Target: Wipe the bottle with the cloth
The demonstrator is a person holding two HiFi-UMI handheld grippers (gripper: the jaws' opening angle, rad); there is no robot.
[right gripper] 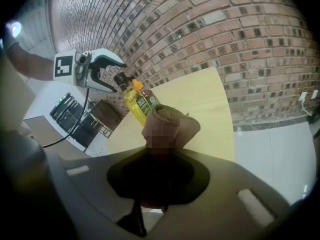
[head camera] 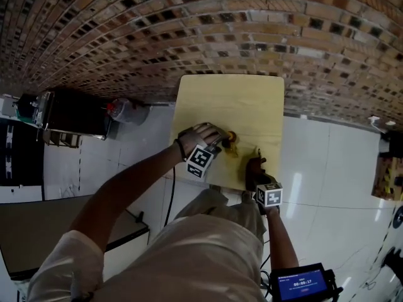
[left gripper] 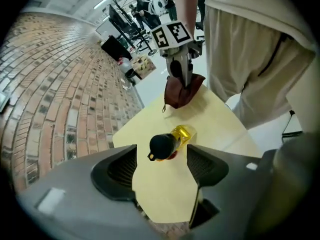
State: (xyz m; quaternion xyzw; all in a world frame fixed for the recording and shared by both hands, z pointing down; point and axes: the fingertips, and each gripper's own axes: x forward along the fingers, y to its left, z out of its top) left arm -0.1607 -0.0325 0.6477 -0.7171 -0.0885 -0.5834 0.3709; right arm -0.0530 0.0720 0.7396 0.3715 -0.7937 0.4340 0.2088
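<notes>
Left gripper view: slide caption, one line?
Open left gripper above yellow bottle; right gripper beyond holds brown cloth.

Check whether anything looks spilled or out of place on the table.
Nothing stands out. The bottle stands capped on the table with no spill; the right gripper clamps the bunched cloth, and the left gripper has open jaws, off the cap.

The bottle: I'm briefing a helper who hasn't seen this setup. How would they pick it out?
Find the pale yellow table set against the brick wall. The bottle stands on it, right by the open left gripper. It is the only yellow, black-capped thing there; its one neighbour is the brown cloth in the right gripper.
</notes>
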